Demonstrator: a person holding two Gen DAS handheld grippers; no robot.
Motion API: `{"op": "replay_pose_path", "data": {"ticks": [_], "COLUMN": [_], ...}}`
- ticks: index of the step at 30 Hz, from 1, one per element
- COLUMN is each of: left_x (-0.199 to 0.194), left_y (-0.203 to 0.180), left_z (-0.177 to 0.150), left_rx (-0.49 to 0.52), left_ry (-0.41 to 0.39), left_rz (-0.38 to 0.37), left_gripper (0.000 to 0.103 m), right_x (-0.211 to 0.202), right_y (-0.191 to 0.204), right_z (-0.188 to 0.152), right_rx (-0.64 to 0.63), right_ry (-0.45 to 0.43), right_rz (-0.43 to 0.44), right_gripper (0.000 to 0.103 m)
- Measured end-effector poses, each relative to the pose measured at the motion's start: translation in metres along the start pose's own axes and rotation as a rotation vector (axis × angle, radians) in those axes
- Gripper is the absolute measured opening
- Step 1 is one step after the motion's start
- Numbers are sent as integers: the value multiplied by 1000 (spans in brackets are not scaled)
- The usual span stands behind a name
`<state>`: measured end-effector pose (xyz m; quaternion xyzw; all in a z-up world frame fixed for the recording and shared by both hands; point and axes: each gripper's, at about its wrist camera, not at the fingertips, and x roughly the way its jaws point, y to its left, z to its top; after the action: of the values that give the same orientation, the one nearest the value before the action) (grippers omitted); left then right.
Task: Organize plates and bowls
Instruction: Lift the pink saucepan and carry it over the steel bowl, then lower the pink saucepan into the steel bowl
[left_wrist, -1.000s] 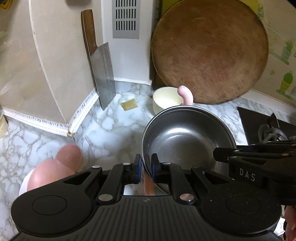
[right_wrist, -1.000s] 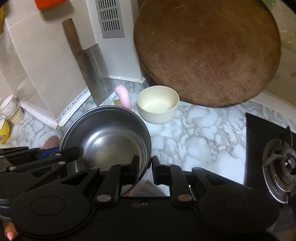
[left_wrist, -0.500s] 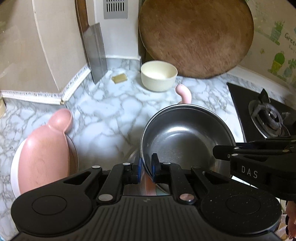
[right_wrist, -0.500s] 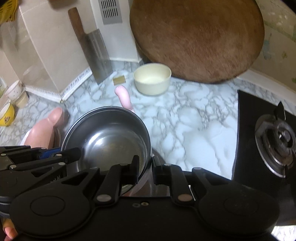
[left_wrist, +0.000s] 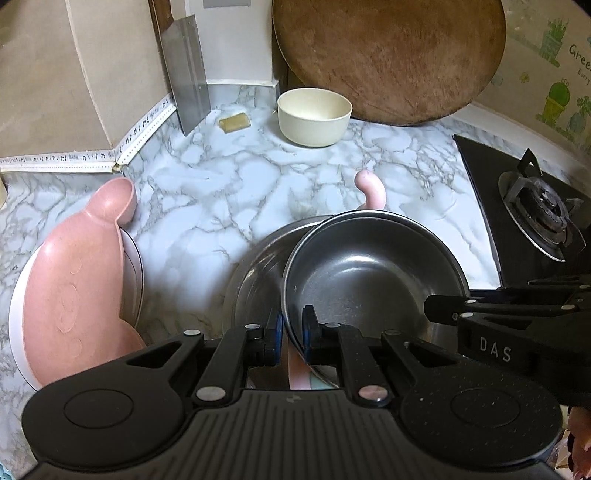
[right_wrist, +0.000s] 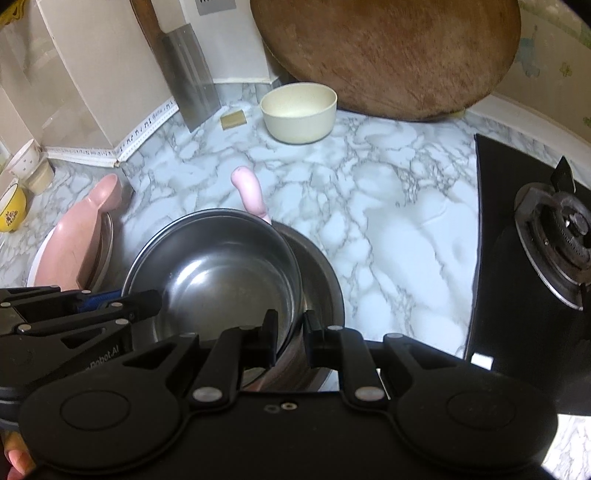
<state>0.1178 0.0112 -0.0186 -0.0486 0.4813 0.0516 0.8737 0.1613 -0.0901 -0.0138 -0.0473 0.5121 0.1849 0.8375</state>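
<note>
gripping the rim of a round stainless steel bowl (left_wrist: 373, 280), the left gripper (left_wrist: 292, 332) has its black jaws pinched together on the near left edge of the bowl's wall, one blue-padded finger outside and one inside. the right gripper (right_wrist: 290, 332) clamps the same bowl (right_wrist: 221, 273) on its opposite rim, its jaws likewise closed on the thin metal wall. in the left wrist view the right gripper's black body, lettered "das", reaches in from the right edge. the held bowl sits tilted over a second, wider stainless steel bowl (left_wrist: 255, 273) that lies below it on the white and grey marbled countertop (left_wrist: 207, 192); whether the two bowls touch is not clear. a pale pink curved handle-like piece (left_wrist: 371, 190) sticks up just behind the bowls' far rims. to the left, a pink plastic dish with an ear-shaped lobe (left_wrist: 74, 280) lies in a white plate (left_wrist: 16, 299). farther back stand a cream round bowl (left_wrist: 314, 116), a small yellowish block (left_wrist: 233, 122), and a steel cleaver (left_wrist: 190, 74) leaning upright against the wall. a large round wooden cutting board (left_wrist: 391, 55) leans behind the cream bowl. a black gas stove with a burner (left_wrist: 539, 210) is at the right. in the right wrist view, a yellow cup (right_wrist: 11, 210) and a white cup (right_wrist: 26, 160) sit at the far left.
</note>
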Motion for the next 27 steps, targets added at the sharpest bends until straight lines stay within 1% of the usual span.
{"op": "replay_pose_path", "data": {"ticks": [17,24,27], "left_x": [19,23,25], "left_y": [5,7,9], "left_z": [-2,-2,-3], "left_rx": [0,1,-5], "left_ry": [9,11,16], "left_rz": [13,21,13], "left_gripper": [10,10,10], "right_x": [19,20,19], "right_y": [4,6,5], "right_z": [-9,-9,-8], "right_rx": [-7,-10,-2], "right_ry": [42,34,34], "right_rz": [2,9,15], "right_gripper": [15,16,16]}}
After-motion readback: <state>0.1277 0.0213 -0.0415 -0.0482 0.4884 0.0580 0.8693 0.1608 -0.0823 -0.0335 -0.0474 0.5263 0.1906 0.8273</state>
